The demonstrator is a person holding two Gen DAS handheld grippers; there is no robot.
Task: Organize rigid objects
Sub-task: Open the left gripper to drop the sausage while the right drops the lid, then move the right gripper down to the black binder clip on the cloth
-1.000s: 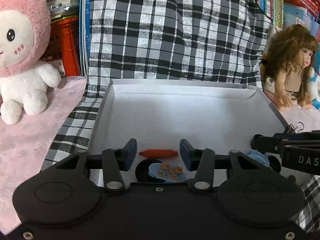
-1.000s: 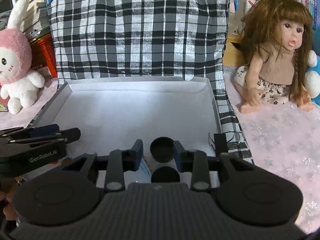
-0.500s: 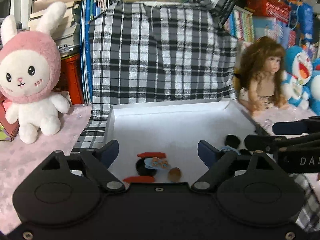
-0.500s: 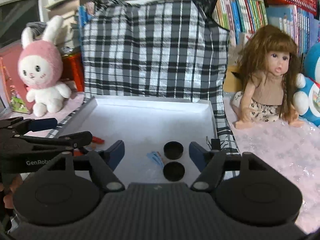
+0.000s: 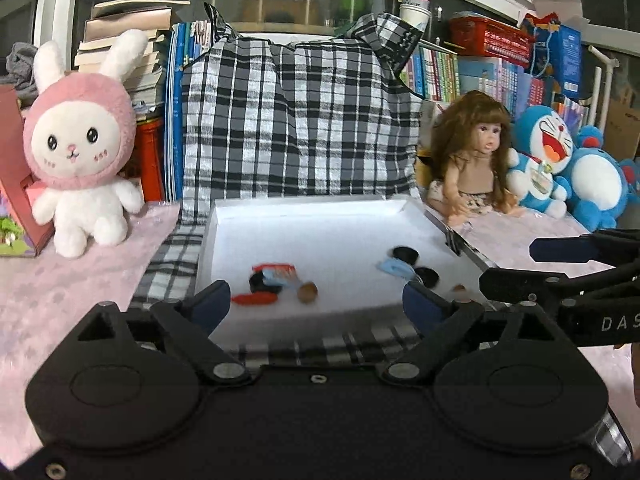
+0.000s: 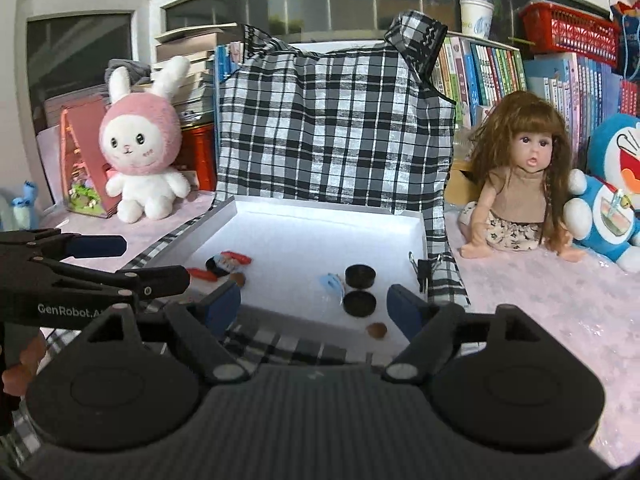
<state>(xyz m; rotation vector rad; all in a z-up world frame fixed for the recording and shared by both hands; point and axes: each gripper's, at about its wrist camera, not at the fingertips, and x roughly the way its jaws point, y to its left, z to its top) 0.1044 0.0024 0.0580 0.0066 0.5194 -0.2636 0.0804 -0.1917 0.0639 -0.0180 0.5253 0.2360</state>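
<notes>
White letters "DAS" stand on the black side of the right gripper (image 5: 568, 264), cut off by the right edge of the left wrist view. White letters "GenRobot.A" stand on the black side of the left gripper (image 6: 120, 260), low at the left of the right wrist view, where the rest of the word is hidden behind the near gripper body. The paper cup (image 6: 475, 18) on top of the bookshelf carries blue print too small to read, and the book spines (image 6: 496, 72) beside it carry lettering that cannot be made out
</notes>
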